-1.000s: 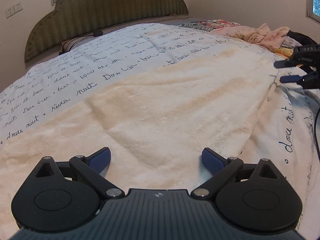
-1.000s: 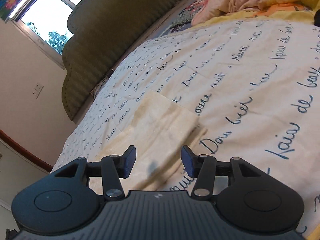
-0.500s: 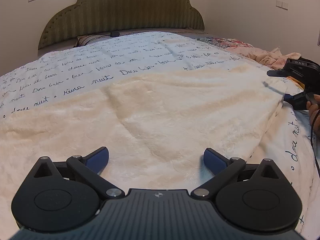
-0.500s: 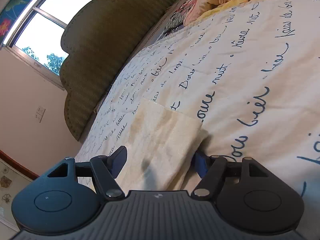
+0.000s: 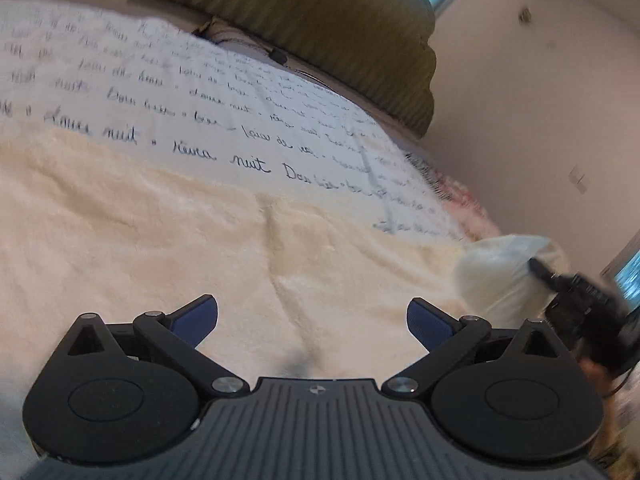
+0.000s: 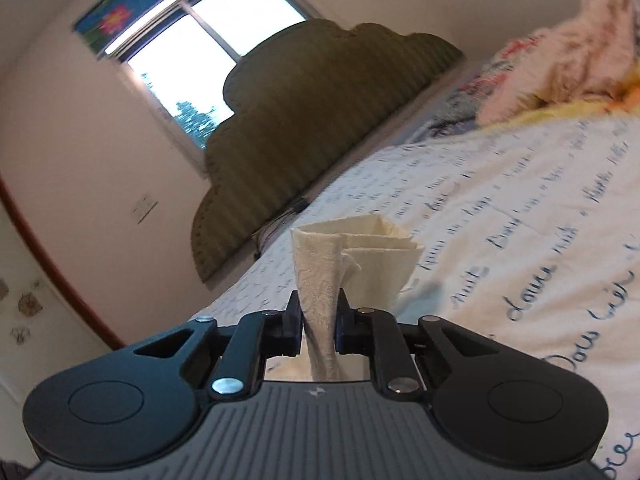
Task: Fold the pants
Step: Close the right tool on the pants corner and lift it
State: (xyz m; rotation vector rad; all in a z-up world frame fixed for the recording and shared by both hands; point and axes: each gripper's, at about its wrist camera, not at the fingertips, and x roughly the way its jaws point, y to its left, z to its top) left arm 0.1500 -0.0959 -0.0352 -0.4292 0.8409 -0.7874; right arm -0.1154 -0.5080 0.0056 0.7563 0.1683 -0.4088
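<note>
Cream fleece pants (image 5: 168, 240) lie spread flat on the bed. My left gripper (image 5: 312, 316) is open and empty, low over the cloth, with a crease running between its fingers. My right gripper (image 6: 319, 316) is shut on one end of the pants (image 6: 352, 252) and holds it lifted off the bed, the cloth bunched and standing up between the jaws. In the left wrist view the right gripper (image 5: 576, 292) shows at the far right with the raised end (image 5: 500, 276) in it.
The bed has a white cover with blue handwriting print (image 5: 200, 92) and an olive padded headboard (image 6: 312, 120). A heap of pink and yellow clothes (image 6: 572, 60) lies at the far right of the bed. A window (image 6: 200, 52) is behind the headboard.
My right gripper closed on the end of the pants and lifted it off the bed. My left gripper stayed open and swung to a new angle over the pants.
</note>
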